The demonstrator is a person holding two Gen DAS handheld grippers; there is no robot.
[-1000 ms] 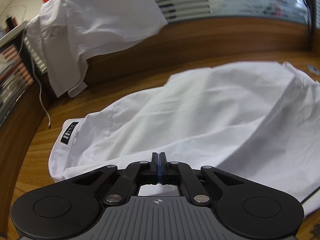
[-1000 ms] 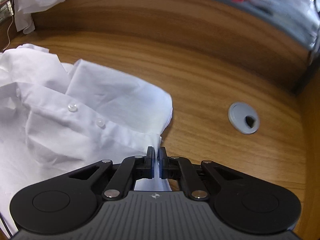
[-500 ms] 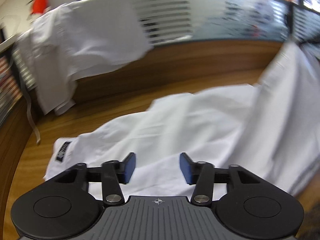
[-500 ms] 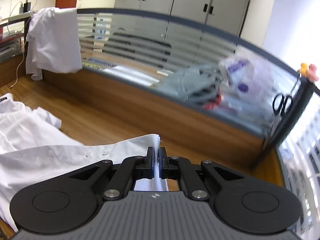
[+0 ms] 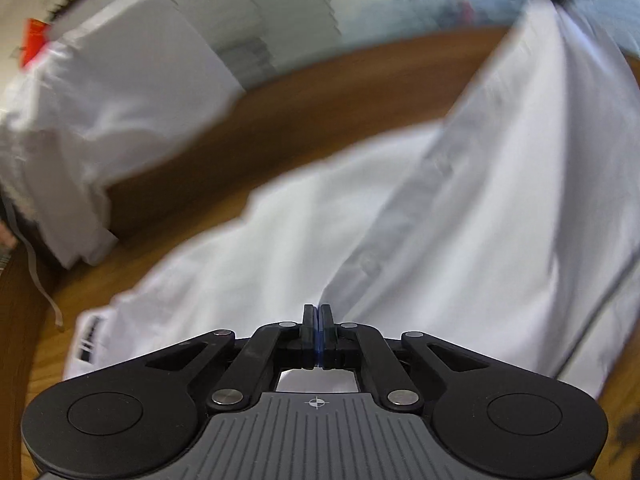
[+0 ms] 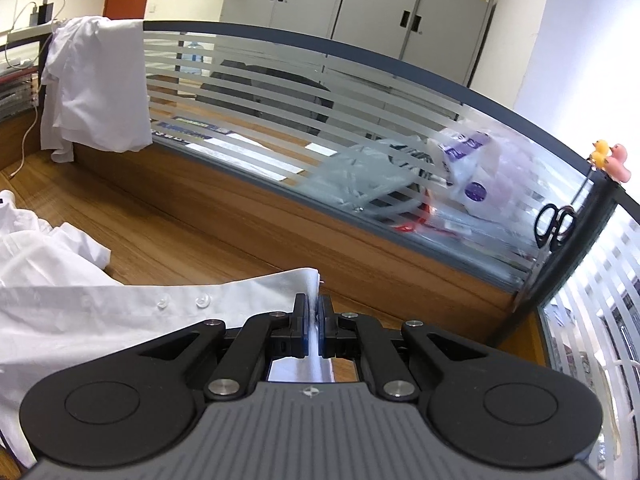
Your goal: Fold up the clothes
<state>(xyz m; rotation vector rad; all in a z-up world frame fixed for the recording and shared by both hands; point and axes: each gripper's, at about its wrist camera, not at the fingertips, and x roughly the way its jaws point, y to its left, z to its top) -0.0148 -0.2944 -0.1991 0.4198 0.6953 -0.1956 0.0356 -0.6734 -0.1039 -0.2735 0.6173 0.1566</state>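
White shirt (image 6: 60, 320) spread on wooden desk (image 6: 192, 236), one side lifted clear. Right gripper (image 6: 314, 316) clamped on buttoned edge, cloth between pads. Left gripper (image 5: 317, 322) pinched closed at a fold; cloth between pads not clear, view blurred. Second shirt (image 6: 96, 92) draped over glass partition (image 6: 320, 120) behind.

Bkgd: wood desk (image 6: 224, 236) w/ striped glass partition (image 6: 280, 92). Scissors (image 6: 554, 222) hung on partition post, rubber ducks (image 6: 610, 156) on top. Grey cabinets (image 6: 360, 4) behind, plastic bags (image 6: 468, 164) behind glass, cable (image 6: 28, 140) at left.
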